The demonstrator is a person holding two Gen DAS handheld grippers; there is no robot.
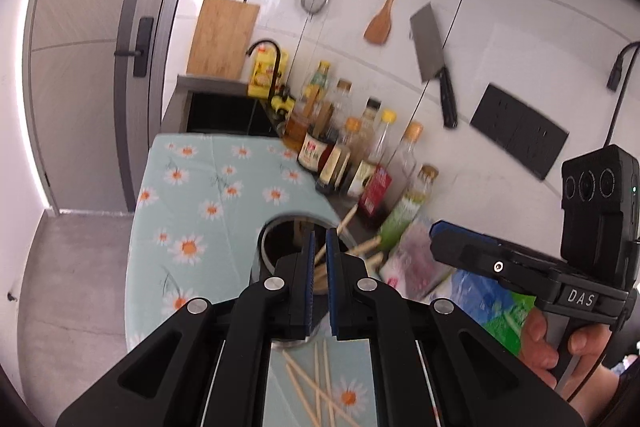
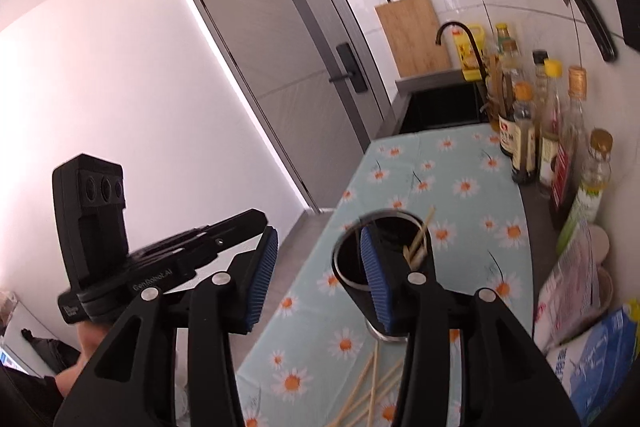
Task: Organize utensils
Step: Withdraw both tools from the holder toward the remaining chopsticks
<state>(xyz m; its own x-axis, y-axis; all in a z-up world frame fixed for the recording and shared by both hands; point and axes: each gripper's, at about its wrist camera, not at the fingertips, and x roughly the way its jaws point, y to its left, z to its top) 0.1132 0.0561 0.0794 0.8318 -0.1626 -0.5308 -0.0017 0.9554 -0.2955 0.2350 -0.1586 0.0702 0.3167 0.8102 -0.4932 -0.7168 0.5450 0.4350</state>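
We hold our left gripper (image 1: 319, 259) with its jaws nearly together and nothing between them, and our right gripper (image 2: 320, 279) with jaws parted and empty. The dark holder (image 2: 384, 267) stands on the counter's floral cloth (image 2: 460, 187) with a few chopsticks (image 2: 418, 247) inside. More loose chopsticks (image 2: 372, 387) lie scattered nearer the counter's front edge.

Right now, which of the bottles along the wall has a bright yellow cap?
The clear bottle mid-row: its cap is bright yellow, while its neighbours' are black, orange or gold.
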